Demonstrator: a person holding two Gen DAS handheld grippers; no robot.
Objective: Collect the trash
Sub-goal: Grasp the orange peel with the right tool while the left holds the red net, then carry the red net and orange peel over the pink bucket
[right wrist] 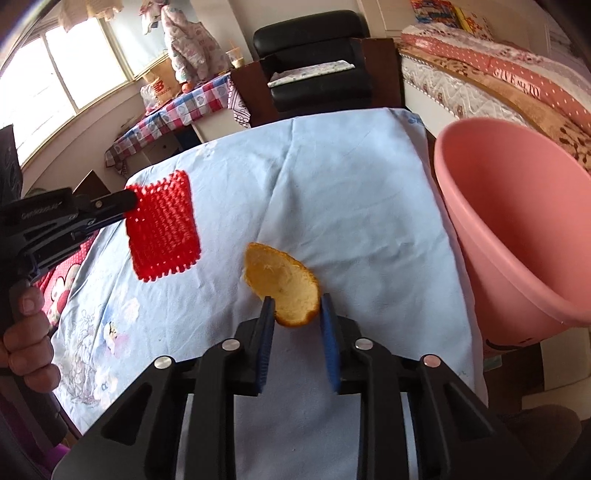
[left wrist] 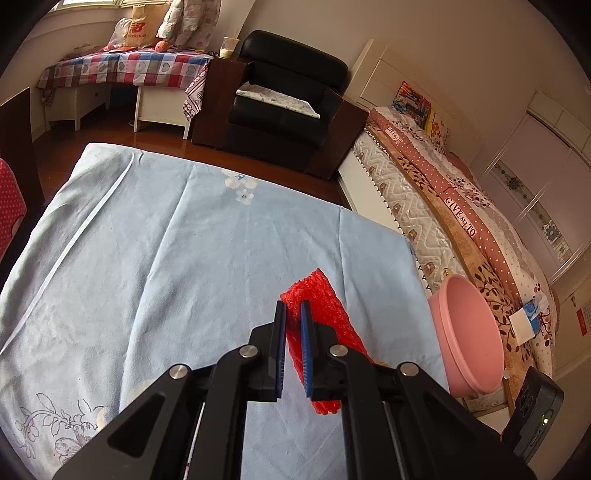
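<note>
Left hand-held gripper (left wrist: 293, 308): nearly closed, clenched on the red foam net (left wrist: 323, 314), lifted clear of the counter (left wrist: 184, 240).
Right hand-held gripper (right wrist: 297, 304): partly open; orange peel (right wrist: 282, 282) sits between its fingers, grip unclear.
Pink basin (right wrist: 517, 221): off the counter's right edge, beside the bed (left wrist: 461, 206).

A white plastic bag (left wrist: 127, 31) on the checked table by the window is showing a red "NB" logo above "new balance". A pink band on the bedspread (left wrist: 460, 216) is reading "GIVE ALL TO". Small lettering on the left gripper's (right wrist: 131, 199) black body is staying too blurred to read.
</note>
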